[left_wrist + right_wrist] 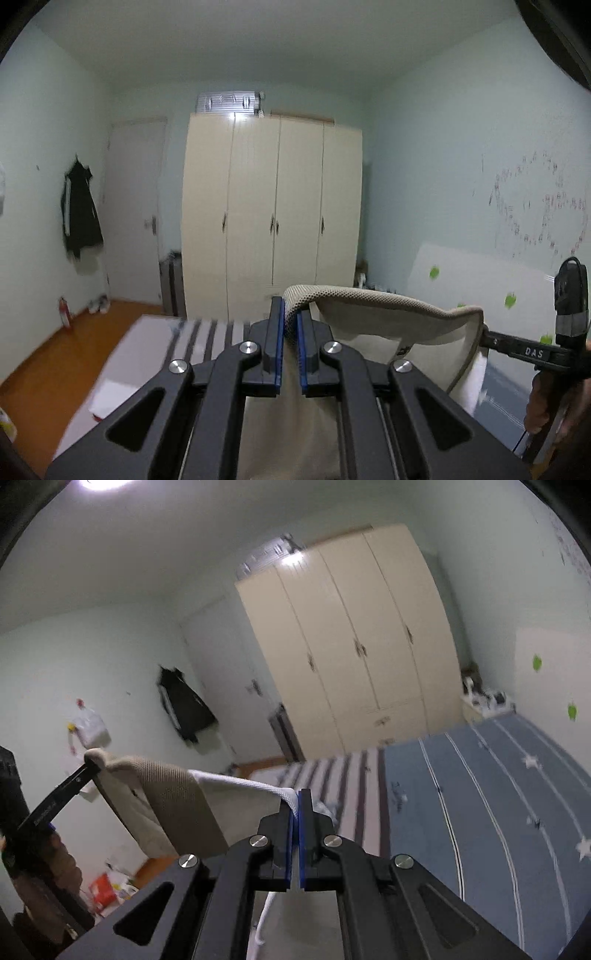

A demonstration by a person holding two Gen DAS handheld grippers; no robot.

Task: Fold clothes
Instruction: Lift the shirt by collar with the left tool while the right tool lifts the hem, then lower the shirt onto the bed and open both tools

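We hold a beige mesh-knit garment [369, 306] with a white ribbed edge stretched in the air between both grippers, left gripper [290, 325] and right gripper [297, 805] each with jaws clamped tight on its hem, above the blue striped bed [480, 794] facing a cream wardrobe [273, 206].

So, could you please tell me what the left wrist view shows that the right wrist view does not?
Only the left wrist view shows the red fire extinguisher and white shoes on the orange floor. Only the right wrist view shows the blue star-patterned bedsheet and a ceiling light. Both show the cream four-door wardrobe, the black jacket on the wall, and the beige mesh garment gripped by both grippers' fingers.
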